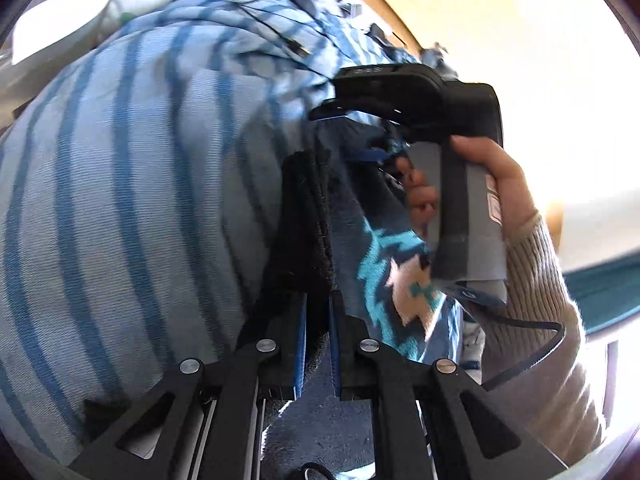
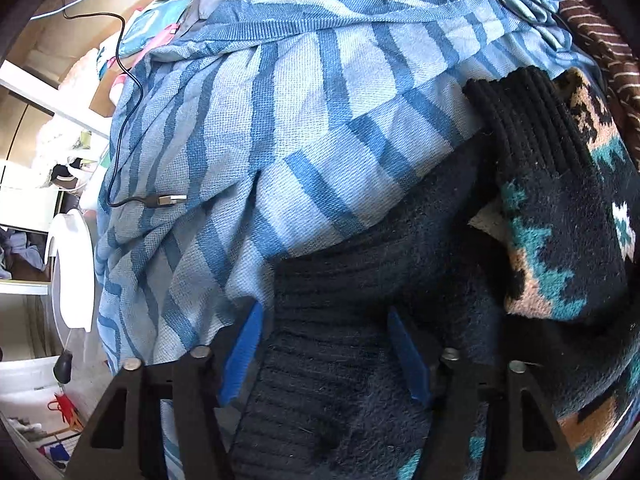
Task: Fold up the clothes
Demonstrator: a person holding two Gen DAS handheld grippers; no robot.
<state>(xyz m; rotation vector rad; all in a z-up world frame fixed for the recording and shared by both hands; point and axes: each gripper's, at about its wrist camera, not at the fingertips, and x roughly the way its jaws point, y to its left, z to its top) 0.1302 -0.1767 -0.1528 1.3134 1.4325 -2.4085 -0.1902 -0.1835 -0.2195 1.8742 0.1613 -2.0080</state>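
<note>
Where striped blue bedding (image 2: 320,128) spreads, black cable (image 2: 124,120), cluttered shelves (image 2: 28,216)

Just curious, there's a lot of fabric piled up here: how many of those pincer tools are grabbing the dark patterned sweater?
2. The left gripper pinches its black edge; the right gripper straddles the sweater's ribbed hem, above the striped blue cloth.

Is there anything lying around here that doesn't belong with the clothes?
Yes. A loose black cable trails across the blue striped blanket, its USB plug lying unplugged on the fabric, close to the dark patterned sweater. It could get caught up in a fold.
</note>
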